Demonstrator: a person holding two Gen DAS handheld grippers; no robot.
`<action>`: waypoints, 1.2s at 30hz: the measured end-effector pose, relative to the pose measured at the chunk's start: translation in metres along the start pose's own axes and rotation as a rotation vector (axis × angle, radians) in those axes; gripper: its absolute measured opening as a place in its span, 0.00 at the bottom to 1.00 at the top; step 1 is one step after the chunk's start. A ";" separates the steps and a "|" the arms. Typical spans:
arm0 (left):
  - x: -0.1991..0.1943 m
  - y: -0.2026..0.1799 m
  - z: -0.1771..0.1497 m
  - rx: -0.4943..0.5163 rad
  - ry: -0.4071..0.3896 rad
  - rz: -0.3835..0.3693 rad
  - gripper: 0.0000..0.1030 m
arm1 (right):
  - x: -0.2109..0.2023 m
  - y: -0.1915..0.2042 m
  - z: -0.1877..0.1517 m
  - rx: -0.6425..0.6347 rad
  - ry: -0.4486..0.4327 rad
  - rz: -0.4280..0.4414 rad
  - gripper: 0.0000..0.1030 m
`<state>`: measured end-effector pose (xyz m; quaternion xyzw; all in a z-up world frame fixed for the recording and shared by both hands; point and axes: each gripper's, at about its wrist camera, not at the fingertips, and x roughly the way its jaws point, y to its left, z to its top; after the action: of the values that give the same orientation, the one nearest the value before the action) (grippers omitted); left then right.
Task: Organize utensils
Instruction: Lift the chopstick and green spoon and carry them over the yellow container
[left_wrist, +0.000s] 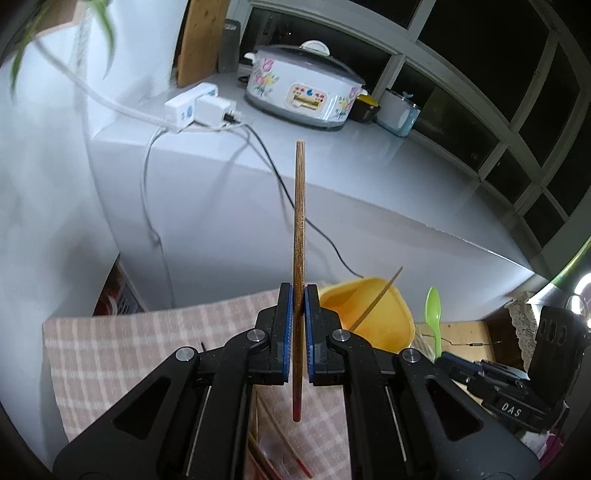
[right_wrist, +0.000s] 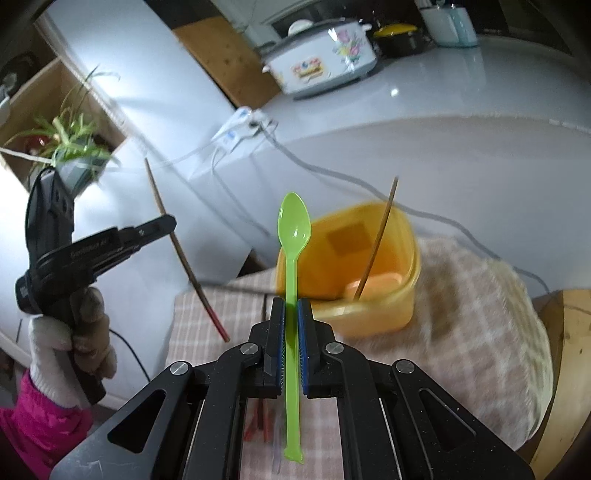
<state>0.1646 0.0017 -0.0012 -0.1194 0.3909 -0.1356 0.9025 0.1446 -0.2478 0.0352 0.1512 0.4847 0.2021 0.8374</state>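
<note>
My left gripper (left_wrist: 298, 291) is shut on a brown wooden chopstick (left_wrist: 298, 221) with a red end, held upright above the checked cloth (left_wrist: 147, 347). From the right wrist view that left gripper (right_wrist: 168, 223) and its chopstick (right_wrist: 177, 240) hang at the left, gripped by a gloved hand (right_wrist: 74, 332). My right gripper (right_wrist: 291, 306) is shut on the handle of a green plastic spoon (right_wrist: 293, 229), bowl pointing away. A yellow plastic tub (right_wrist: 369, 266) stands just beyond on the cloth, with one chopstick (right_wrist: 380, 236) leaning inside. The tub (left_wrist: 369, 317) and spoon (left_wrist: 433, 314) also show in the left wrist view.
Several loose red-tipped chopsticks (left_wrist: 266, 450) lie on the cloth beneath the grippers. Behind is a white counter (left_wrist: 332, 177) with a flowered cooker (left_wrist: 303, 88), a power strip (left_wrist: 192, 107) and trailing cables. A potted plant (right_wrist: 74, 147) stands at the left.
</note>
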 end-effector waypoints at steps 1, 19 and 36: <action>0.002 -0.002 0.005 0.005 -0.005 -0.003 0.04 | 0.001 -0.003 0.006 0.002 -0.013 -0.003 0.05; 0.041 -0.028 0.043 0.010 -0.002 -0.052 0.04 | 0.056 -0.035 0.063 0.017 -0.113 -0.087 0.05; 0.077 -0.031 0.035 0.012 0.064 -0.046 0.04 | 0.085 -0.039 0.059 -0.043 -0.094 -0.175 0.05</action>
<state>0.2365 -0.0498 -0.0202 -0.1185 0.4157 -0.1626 0.8870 0.2420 -0.2440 -0.0174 0.0997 0.4519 0.1313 0.8767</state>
